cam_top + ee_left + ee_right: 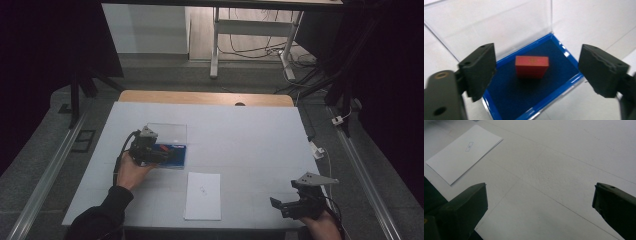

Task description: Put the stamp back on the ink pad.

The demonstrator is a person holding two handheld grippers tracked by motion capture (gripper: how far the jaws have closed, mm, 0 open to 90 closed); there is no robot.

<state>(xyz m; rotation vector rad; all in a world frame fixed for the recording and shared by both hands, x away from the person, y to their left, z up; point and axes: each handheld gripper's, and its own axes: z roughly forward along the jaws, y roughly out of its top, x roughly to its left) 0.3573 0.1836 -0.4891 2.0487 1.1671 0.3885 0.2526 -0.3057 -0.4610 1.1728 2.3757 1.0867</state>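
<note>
Hovering over the shallow blue-lined tray [564, 82] with its clear hinged lid [491, 27] raised upright, the left gripper [537, 72] is held with its jaws spread wide and nothing between them. A small red rectangular block [532, 66] is seen standing on the dark blue lining near the middle of the tray, well clear of the tray's walls. From the left gripper the block lies straight ahead and below, centred in the gap between the two jaws; its long axis runs across that gap, from one jaw towards the other. It is judged that a closing of the jaws would therefore meet the block on its short ends rather than its broad faces, unless the hand is turned.

In the high view the tray [177, 161] lies on the white table [250, 135] under the left gripper [150, 150]. The right gripper [295, 205], likewise spread and empty, is held well apart from the tray at the table's near edge, so the left hand is much the nearer. A white sheet of paper [203, 196] lies between the tray and the right gripper, nearer the tray.
</note>
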